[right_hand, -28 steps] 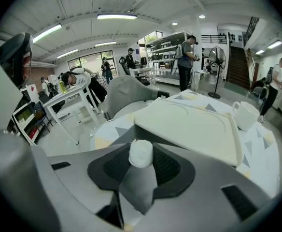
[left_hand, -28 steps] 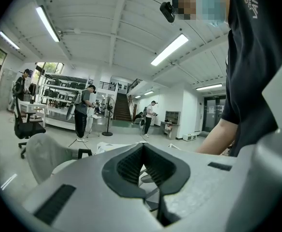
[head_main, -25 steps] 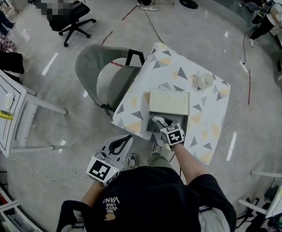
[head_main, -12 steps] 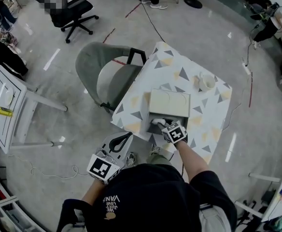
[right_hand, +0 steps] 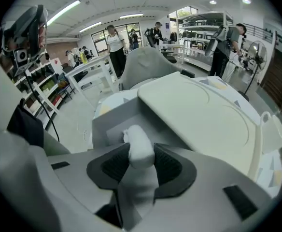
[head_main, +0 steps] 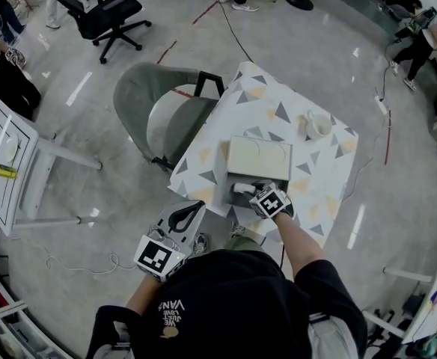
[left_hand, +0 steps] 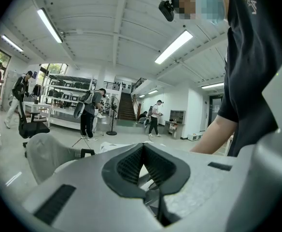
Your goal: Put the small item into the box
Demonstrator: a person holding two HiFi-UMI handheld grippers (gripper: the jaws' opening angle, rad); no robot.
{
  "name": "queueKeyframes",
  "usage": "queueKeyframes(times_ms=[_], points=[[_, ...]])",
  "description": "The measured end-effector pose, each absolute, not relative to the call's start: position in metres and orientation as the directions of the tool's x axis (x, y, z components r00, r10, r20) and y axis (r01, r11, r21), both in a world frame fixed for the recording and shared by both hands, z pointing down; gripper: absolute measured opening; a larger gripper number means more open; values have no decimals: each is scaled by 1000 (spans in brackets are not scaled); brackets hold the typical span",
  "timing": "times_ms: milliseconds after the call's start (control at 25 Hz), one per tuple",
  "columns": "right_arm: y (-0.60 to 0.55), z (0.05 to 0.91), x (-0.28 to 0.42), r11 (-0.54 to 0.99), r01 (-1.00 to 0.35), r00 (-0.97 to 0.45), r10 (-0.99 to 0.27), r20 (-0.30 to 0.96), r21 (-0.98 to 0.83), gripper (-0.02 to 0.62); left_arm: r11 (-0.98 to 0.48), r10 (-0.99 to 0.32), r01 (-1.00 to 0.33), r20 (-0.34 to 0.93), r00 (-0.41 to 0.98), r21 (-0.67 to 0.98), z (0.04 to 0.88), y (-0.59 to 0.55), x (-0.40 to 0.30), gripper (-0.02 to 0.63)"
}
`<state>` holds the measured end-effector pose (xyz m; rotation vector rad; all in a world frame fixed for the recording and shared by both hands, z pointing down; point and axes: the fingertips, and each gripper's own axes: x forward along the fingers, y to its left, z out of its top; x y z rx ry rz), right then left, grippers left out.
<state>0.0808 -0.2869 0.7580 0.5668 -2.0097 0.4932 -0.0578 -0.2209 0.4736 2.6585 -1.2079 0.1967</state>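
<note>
The small item [right_hand: 139, 144] is a soft white roll. It sits between the pads of my right gripper [right_hand: 141, 161], which touch it on both sides while the jaws are opening. This gripper [head_main: 243, 188] hangs over the open near end of the grey box [right_hand: 111, 123]. The box's cream lid [head_main: 259, 158] covers the far part. The box stands on the table with the triangle-patterned cloth [head_main: 319, 172]. My left gripper [head_main: 194, 208] is off the table at the lower left, above the floor. Its jaws [left_hand: 142, 148] are shut with nothing in them.
A white cup [head_main: 317, 125] stands at the table's far right. A grey chair [head_main: 157, 117] is pushed against the table's left side. A white side table [head_main: 9, 167] with a yellow item stands at the far left. People and an office chair [head_main: 102, 15] are farther off.
My right gripper has edged slightly forward over the box's open end, the white item still between its jaws. The left gripper has barely moved.
</note>
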Motion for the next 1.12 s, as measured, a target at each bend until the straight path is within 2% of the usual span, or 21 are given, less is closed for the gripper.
queueKeyframes(times_ms=[160, 440, 760, 1120], points=[[-287, 769, 93, 830, -553, -378, -172, 910, -73, 144, -635, -729, -759, 215, 650, 143, 474, -221, -56, 6], [-288, 778, 98, 850, -522, -356, -144, 923, -69, 144, -630, -736, -765, 212, 643, 132, 474, -221, -52, 6], [-287, 790, 109, 788, -609, -330, -144, 933, -94, 149, -608, -750, -783, 231, 620, 127, 475, -218, -51, 6], [-295, 780, 115, 731, -678, -345, -222, 912, -79, 187, -641, -722, -758, 241, 648, 118, 472, -214, -42, 6]])
